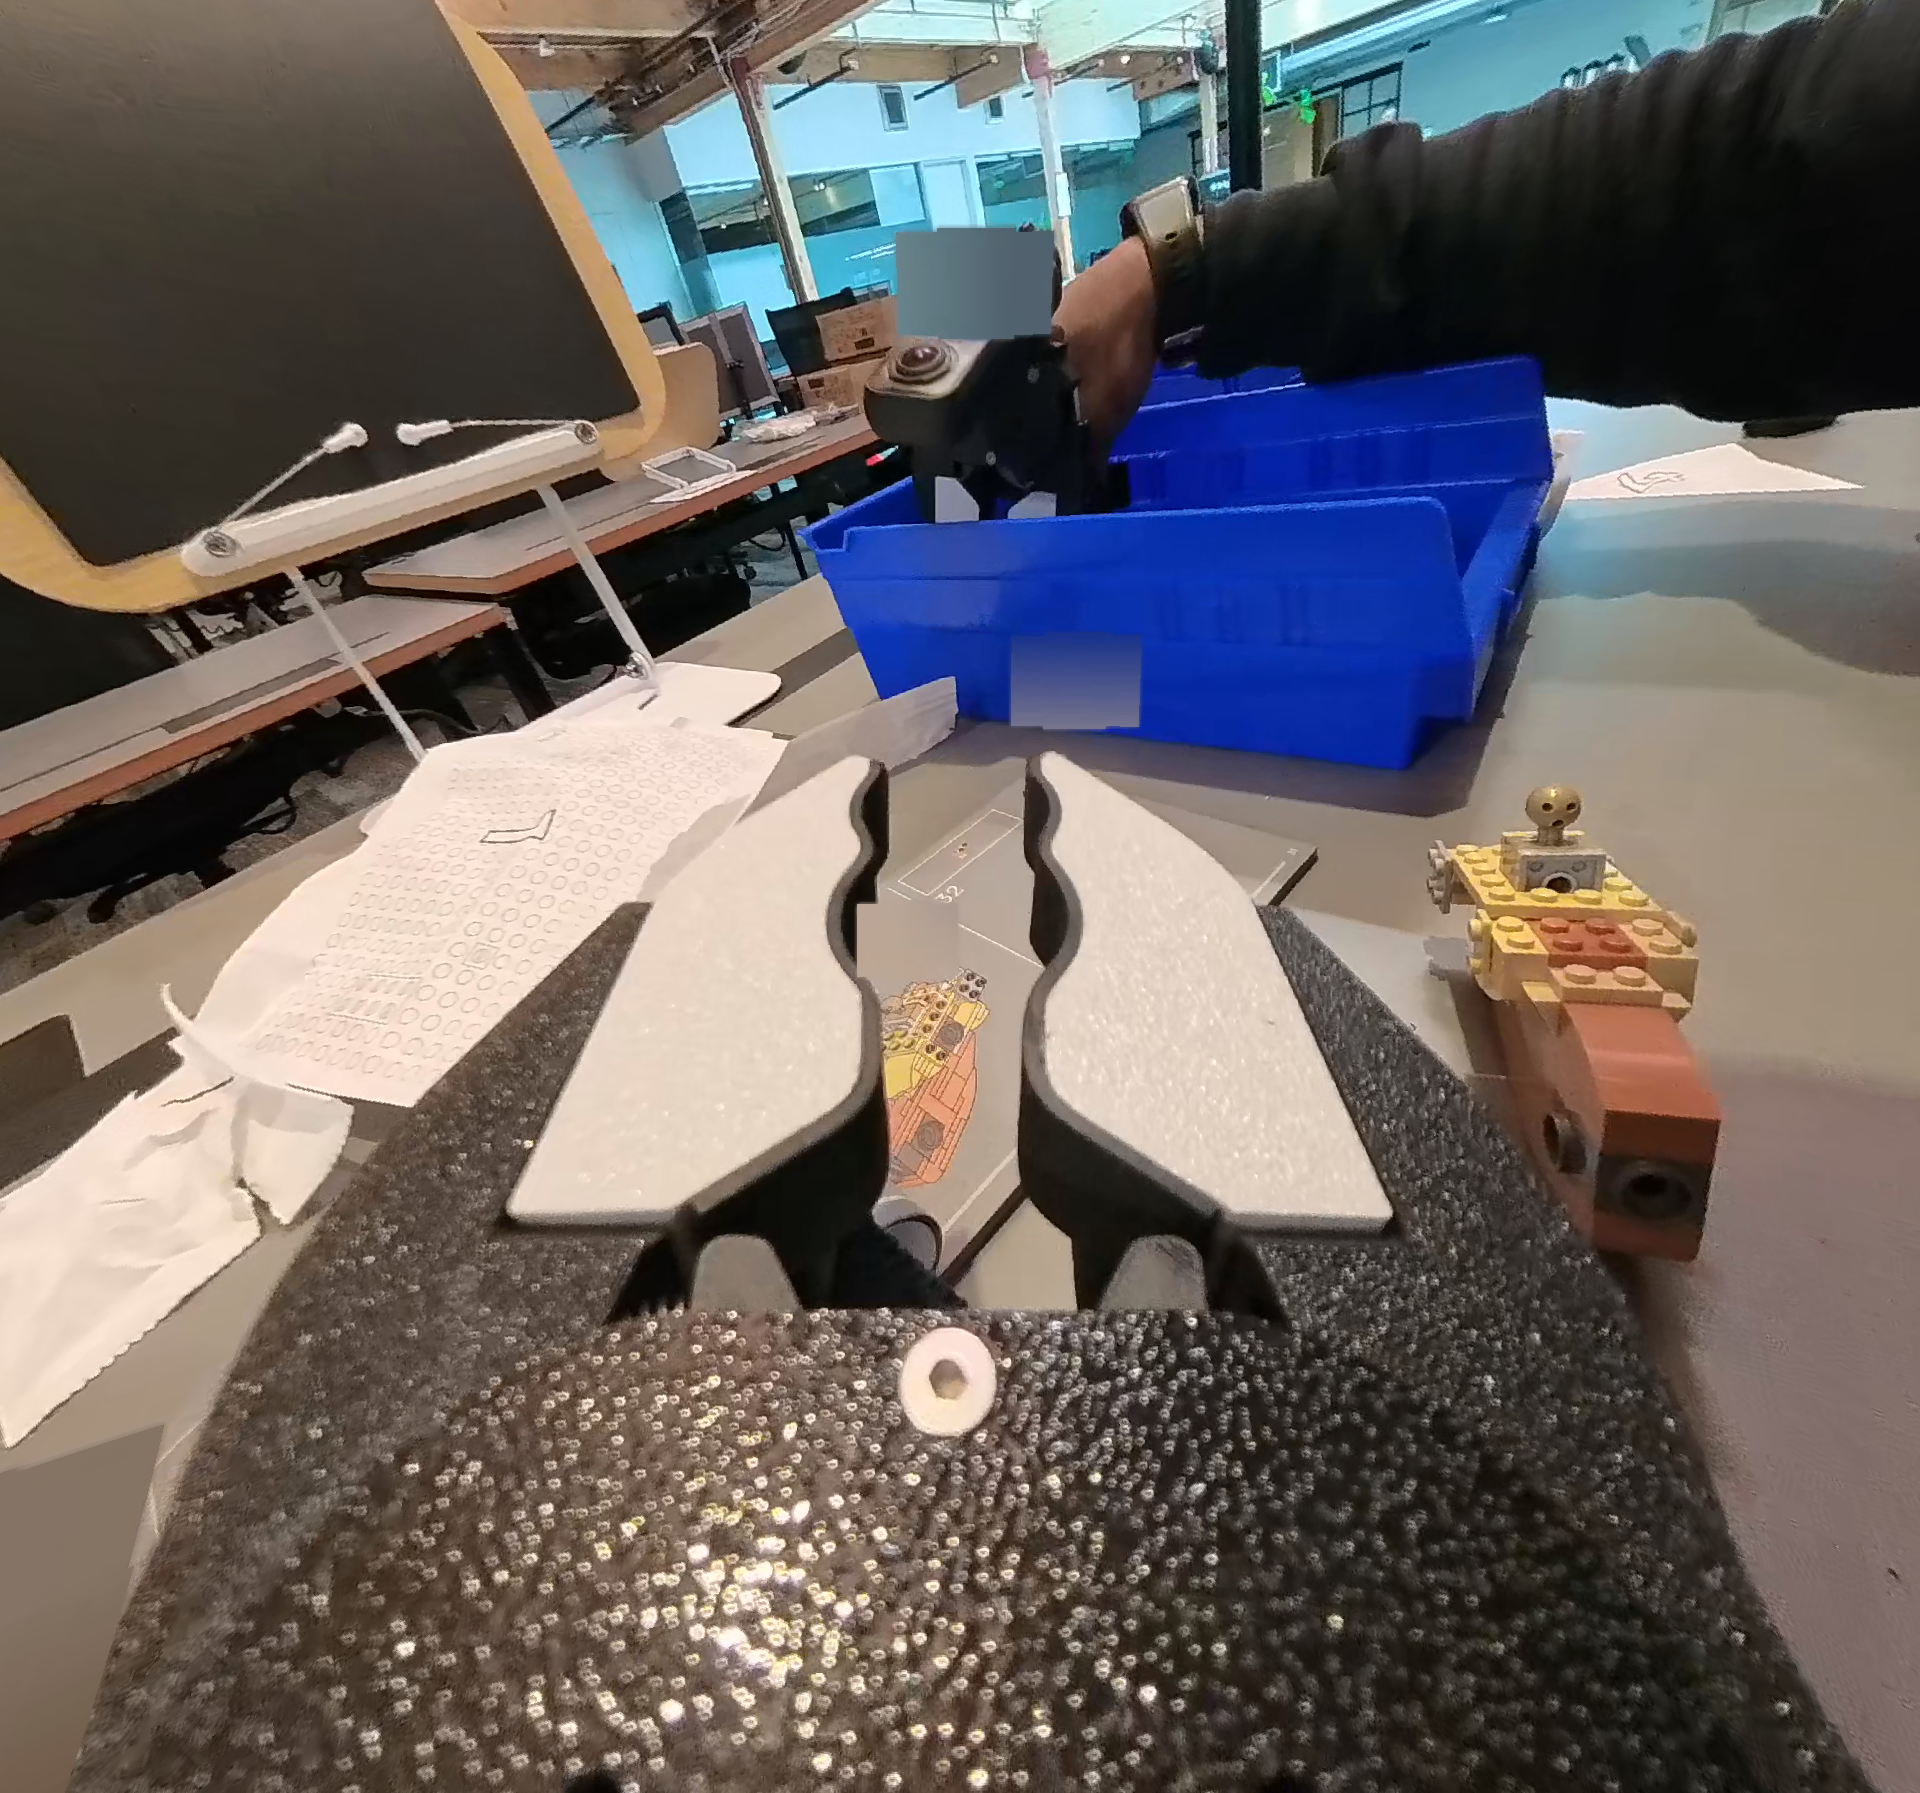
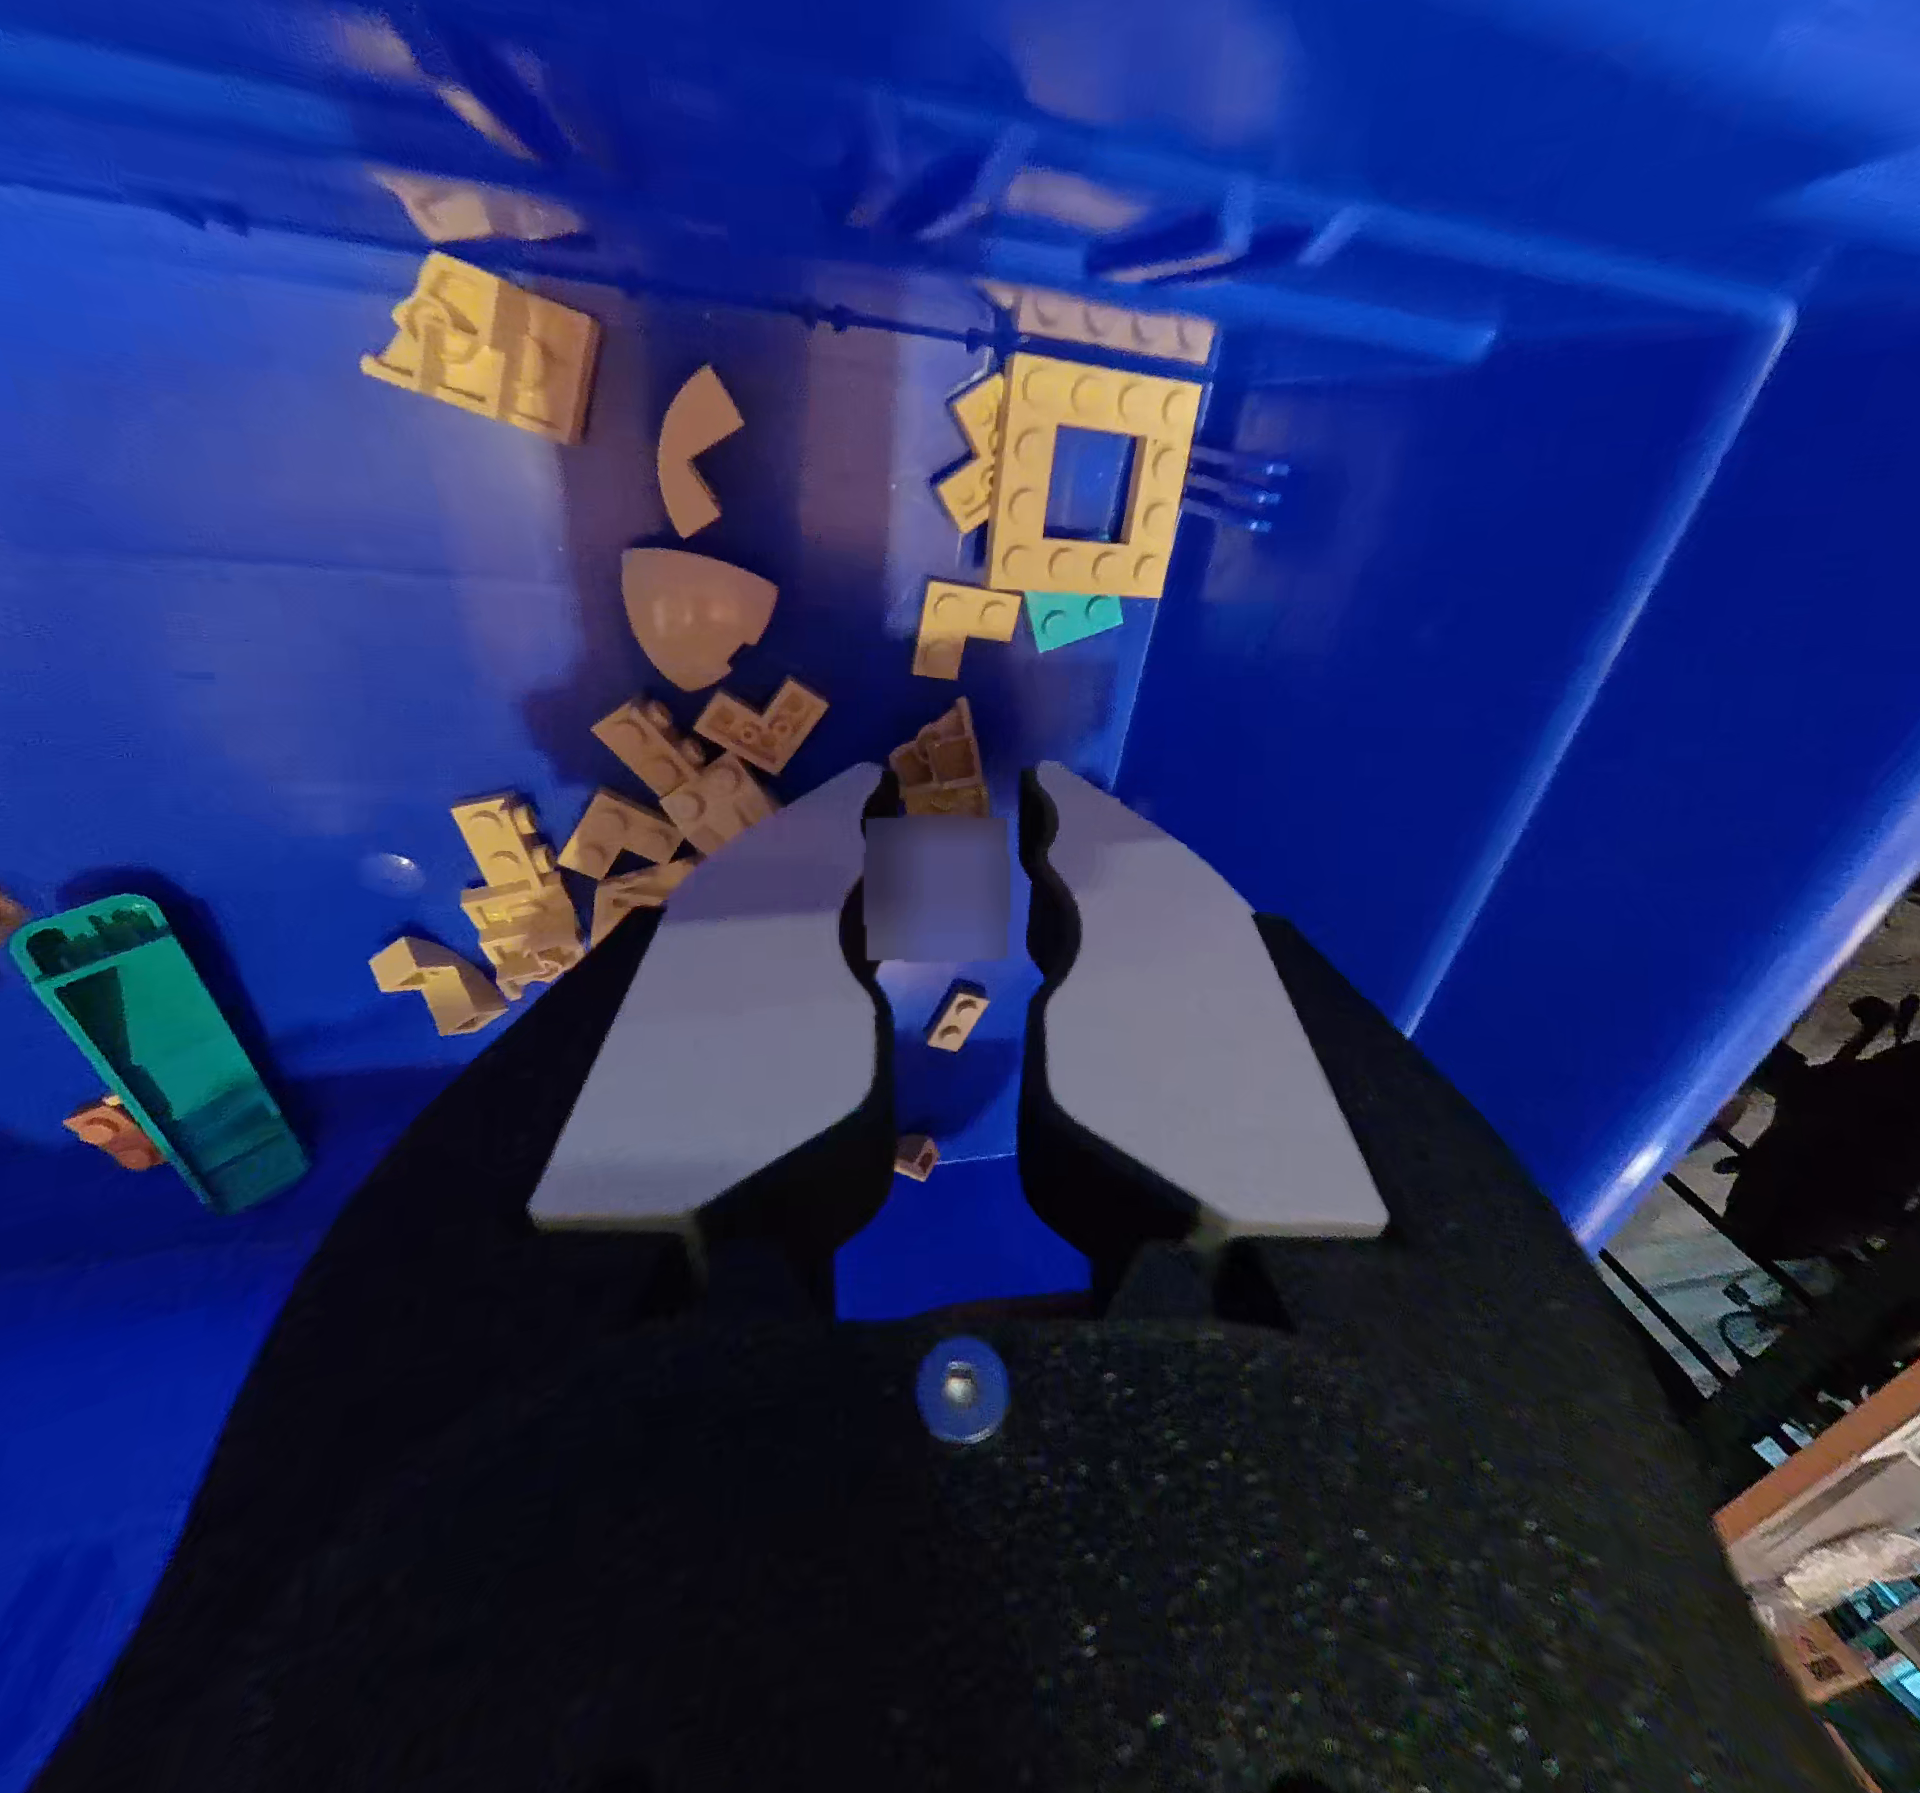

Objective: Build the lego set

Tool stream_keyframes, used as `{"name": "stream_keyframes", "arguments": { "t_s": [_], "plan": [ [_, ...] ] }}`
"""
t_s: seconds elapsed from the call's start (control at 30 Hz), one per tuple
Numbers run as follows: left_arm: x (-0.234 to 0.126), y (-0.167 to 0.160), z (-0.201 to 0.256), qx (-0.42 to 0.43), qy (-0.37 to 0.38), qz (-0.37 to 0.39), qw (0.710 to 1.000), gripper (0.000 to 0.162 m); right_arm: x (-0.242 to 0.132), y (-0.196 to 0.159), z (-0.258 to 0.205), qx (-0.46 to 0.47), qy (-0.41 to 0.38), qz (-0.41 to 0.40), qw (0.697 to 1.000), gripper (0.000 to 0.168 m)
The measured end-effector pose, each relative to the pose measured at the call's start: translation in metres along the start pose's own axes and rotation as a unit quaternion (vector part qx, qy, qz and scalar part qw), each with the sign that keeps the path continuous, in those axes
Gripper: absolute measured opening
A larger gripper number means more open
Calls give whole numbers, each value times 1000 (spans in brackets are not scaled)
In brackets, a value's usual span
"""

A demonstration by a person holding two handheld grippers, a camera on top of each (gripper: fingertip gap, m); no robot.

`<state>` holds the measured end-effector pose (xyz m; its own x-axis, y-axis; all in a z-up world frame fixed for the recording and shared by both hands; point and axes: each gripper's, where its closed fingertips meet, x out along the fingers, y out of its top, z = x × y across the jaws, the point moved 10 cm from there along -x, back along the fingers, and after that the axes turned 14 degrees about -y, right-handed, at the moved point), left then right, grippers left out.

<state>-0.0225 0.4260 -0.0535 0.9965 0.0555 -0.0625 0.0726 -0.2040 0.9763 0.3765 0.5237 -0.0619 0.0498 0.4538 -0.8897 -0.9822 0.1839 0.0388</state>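
Grey-padded left gripper [image 1: 954, 787] is hovering, jaws parted and empty, over the instruction booklet [image 1: 935, 1047] on the table [image 1: 1766, 1431]; the partly built tan and brown lego model [image 1: 1558, 995] is sitting just beside it toward the table's right edge. Farther off, the right gripper [image 2: 951, 782] is reaching into the blue bin [image 1: 1195, 600], jaws apart around a tan brick [image 2: 940, 756] among loose tan pieces [image 2: 665, 808] near the bin's right wall; whether it is touching is unclear.

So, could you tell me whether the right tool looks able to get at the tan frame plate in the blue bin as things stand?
Probably yes. The right tool is already inside the blue bin, open, and the tan frame plate lies uncovered ahead, though small tan pieces crowd its left edge.
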Motion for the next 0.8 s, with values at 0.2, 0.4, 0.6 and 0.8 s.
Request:
{"name": "stream_keyframes", "arguments": {
  "t_s": [0.2,0.4,0.6,0.8],
  "plan": [
    [-1,2,1,3,-1,2,1000,24,2,-4,-3,-5,10,-11,1000,24],
    [-1,3,1,5,1,3,1000,24,3,-5,-1,3,8,-14,1000,16],
    [-2,4,1,6,3,5,1000,24,-4,-4,-3,10,-9,-2,1000,9],
    [-2,7,3,4,-3,8,1000,24,-40,-6,-9,88,-2,76,993,9]
  ]
}}
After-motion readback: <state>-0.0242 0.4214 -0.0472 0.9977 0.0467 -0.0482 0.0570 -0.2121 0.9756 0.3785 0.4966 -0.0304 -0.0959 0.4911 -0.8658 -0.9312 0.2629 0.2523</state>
